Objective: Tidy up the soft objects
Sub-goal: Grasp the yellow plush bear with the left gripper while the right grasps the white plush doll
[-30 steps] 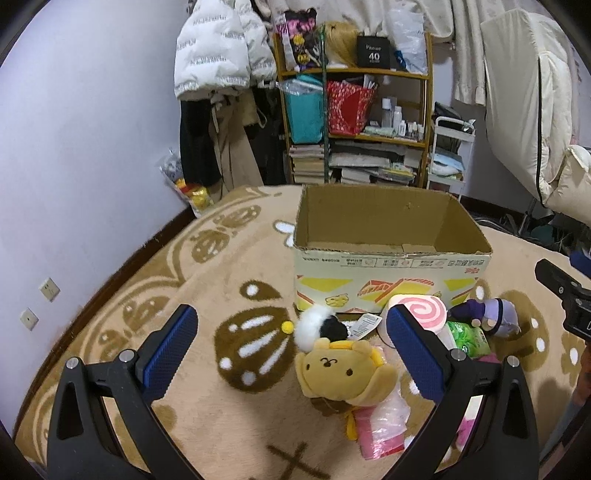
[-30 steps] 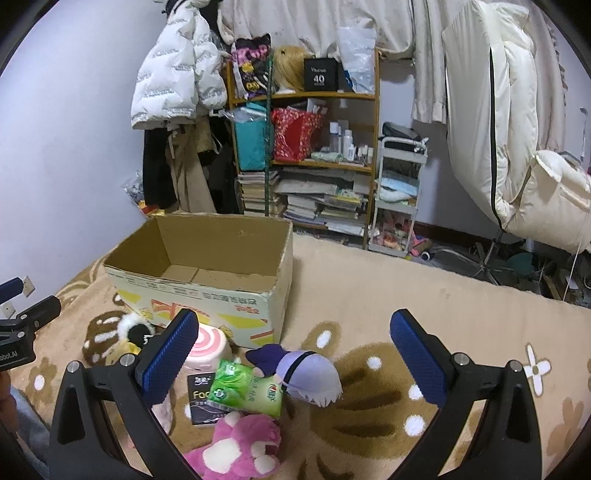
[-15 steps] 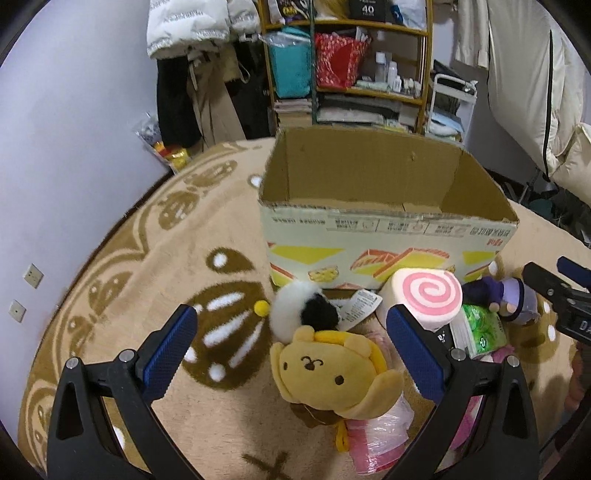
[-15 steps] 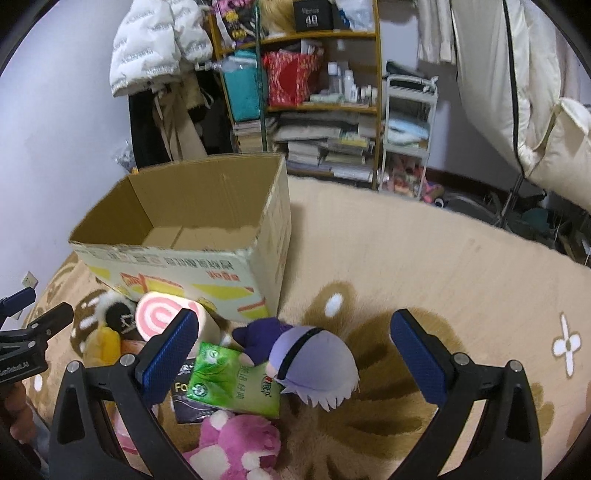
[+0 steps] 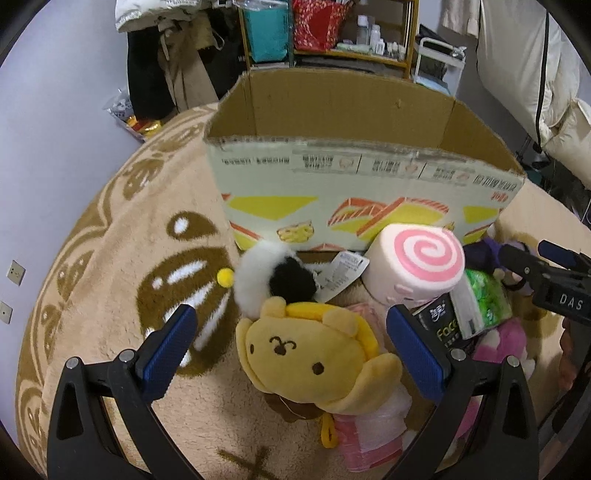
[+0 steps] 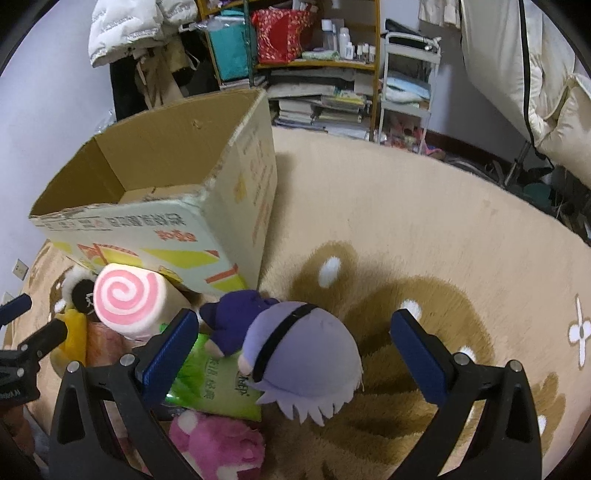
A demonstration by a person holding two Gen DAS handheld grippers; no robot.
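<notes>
On right gripper [image 5: 561, 291]: "DAS"

Room behind is pretty cluttered. Straight ahead past the fingers there's a wooden shelf unit [image 6: 317, 66] stuffed with a teal bag [image 6: 231, 55], a red patterned bag [image 6: 282, 35] and some little bottles [image 6: 347, 44], with stacks of books [image 6: 321, 107] on the lowest level. Up and to the left of it a white puffer jacket [image 6: 136, 29] hangs over darker coats. A small white cart [image 6: 406, 85] sits just right of the shelf. Far right, cream bedding [image 6: 528, 74] hangs down. Two wall sockets [image 5: 11, 288] low at left.
</notes>
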